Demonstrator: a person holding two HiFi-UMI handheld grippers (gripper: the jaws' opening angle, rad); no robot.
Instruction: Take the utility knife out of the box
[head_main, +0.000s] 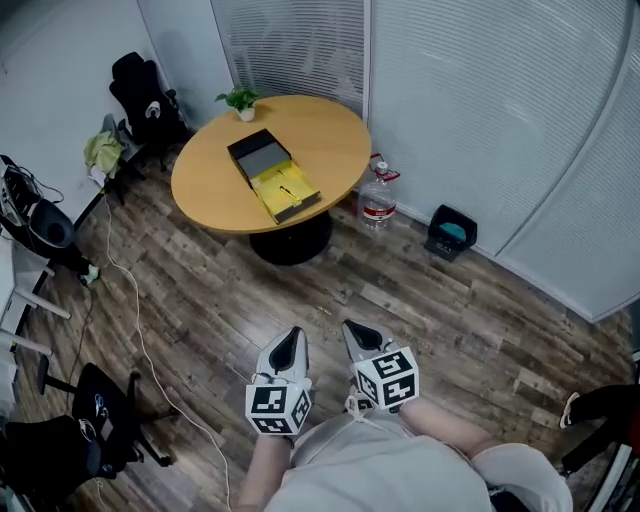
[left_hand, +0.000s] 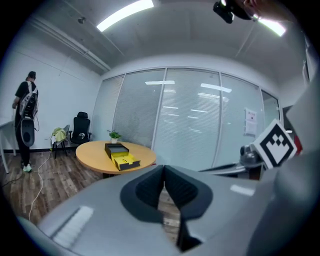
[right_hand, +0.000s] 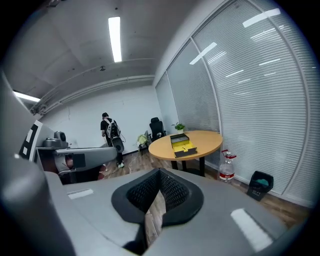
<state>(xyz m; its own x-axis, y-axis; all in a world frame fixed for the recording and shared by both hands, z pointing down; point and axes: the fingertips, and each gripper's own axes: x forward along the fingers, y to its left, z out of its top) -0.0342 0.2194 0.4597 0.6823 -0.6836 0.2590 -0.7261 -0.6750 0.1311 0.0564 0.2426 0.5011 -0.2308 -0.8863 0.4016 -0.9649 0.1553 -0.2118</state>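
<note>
An open box (head_main: 262, 158) lies on the round wooden table (head_main: 206, 203) far ahead, its black lid folded back. Its yellow tray (head_main: 290, 194) holds a small dark item that looks like the utility knife (head_main: 285, 190). Both grippers hang low over the wooden floor, well short of the table. My left gripper (head_main: 293, 335) is shut with nothing in it, and my right gripper (head_main: 352, 328) beside it is also shut and empty. The left gripper view shows the shut left gripper (left_hand: 163, 167) with the box (left_hand: 121, 156) in the distance. In the right gripper view, the box (right_hand: 182, 143) lies beyond the shut right gripper (right_hand: 159, 172).
A potted plant (head_main: 240, 100) stands at the table's far edge. A water bottle (head_main: 378, 197) and a dark bin (head_main: 451, 232) sit on the floor to the right of the table. Office chairs (head_main: 145, 100) and a cable (head_main: 130, 300) are on the left. A person (right_hand: 110, 132) stands far off.
</note>
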